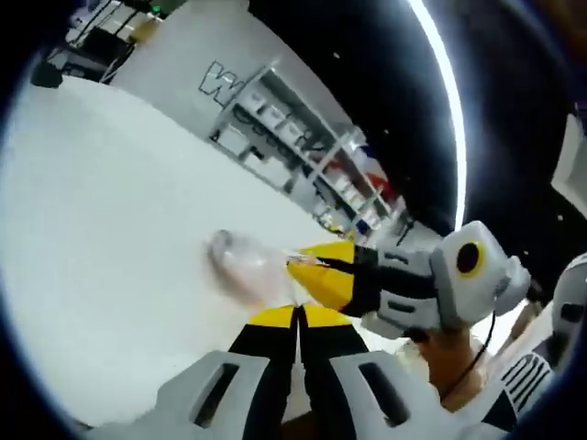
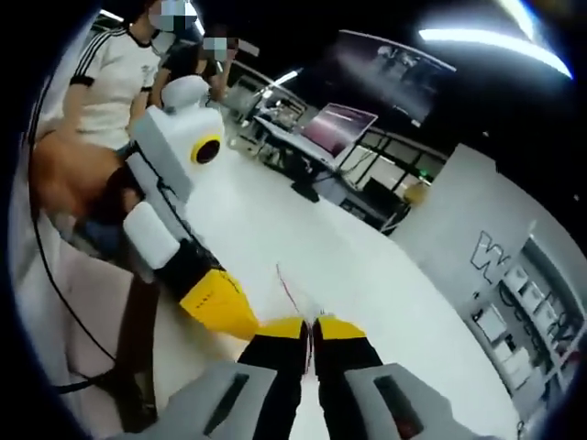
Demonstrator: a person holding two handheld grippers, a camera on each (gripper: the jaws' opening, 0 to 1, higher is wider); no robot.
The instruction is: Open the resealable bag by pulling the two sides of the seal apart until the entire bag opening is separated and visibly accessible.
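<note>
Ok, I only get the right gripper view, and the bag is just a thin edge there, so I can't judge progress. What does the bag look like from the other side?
Observer: In the left gripper view the bag is a clear, crumpled pouch over the white table. I can't make out an open mouth.
Operator: Is my right gripper really on it?
Observer: Yes, the right gripper is shut on the bag's near edge.
Operator: And the left gripper?
Observer: The left gripper has its jaws pressed together right beside the right one's tips. I can't tell whether they pinch the bag.
</note>
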